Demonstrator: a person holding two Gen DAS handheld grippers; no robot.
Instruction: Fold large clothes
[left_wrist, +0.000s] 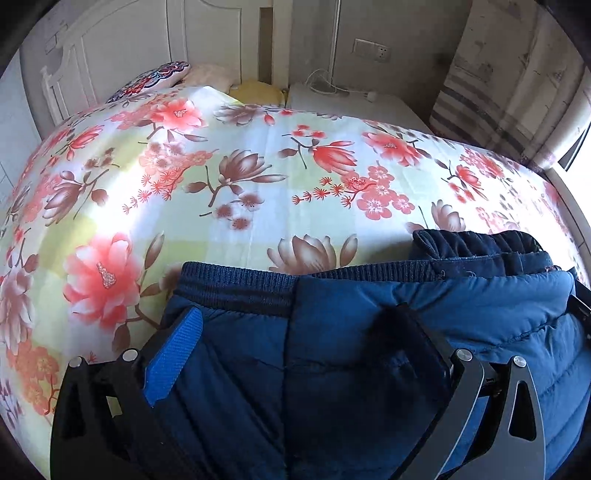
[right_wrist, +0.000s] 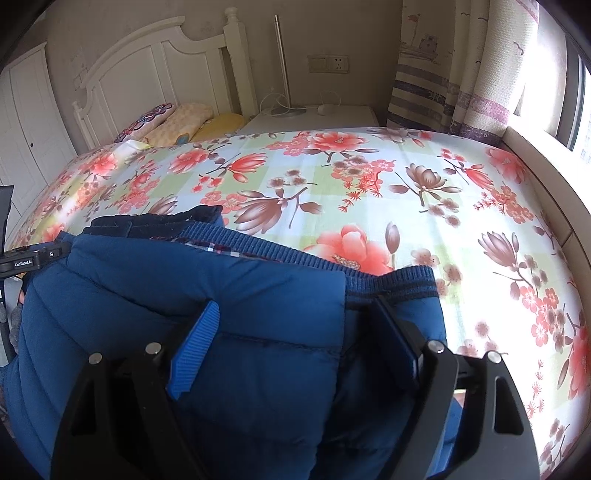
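Observation:
A dark blue quilted jacket (left_wrist: 332, 350) with a ribbed knit hem lies bunched at the near edge of the flowered bed; it also shows in the right wrist view (right_wrist: 240, 332). My left gripper (left_wrist: 295, 325) has its two fingers spread wide, with a thick fold of the jacket between them. My right gripper (right_wrist: 295, 317) stands the same way over the jacket's hem, with padded fabric filling the gap between its fingers. Whether the pads press the cloth cannot be told. The left gripper's body (right_wrist: 33, 258) shows at the left edge of the right wrist view.
The bed sheet (left_wrist: 258, 177) with red and brown flowers spreads ahead. Pillows (right_wrist: 177, 122) lie by the white headboard (right_wrist: 155, 62). A white nightstand (right_wrist: 314, 114) with cables stands behind the bed. Curtains (right_wrist: 461, 66) and a window ledge run along the right.

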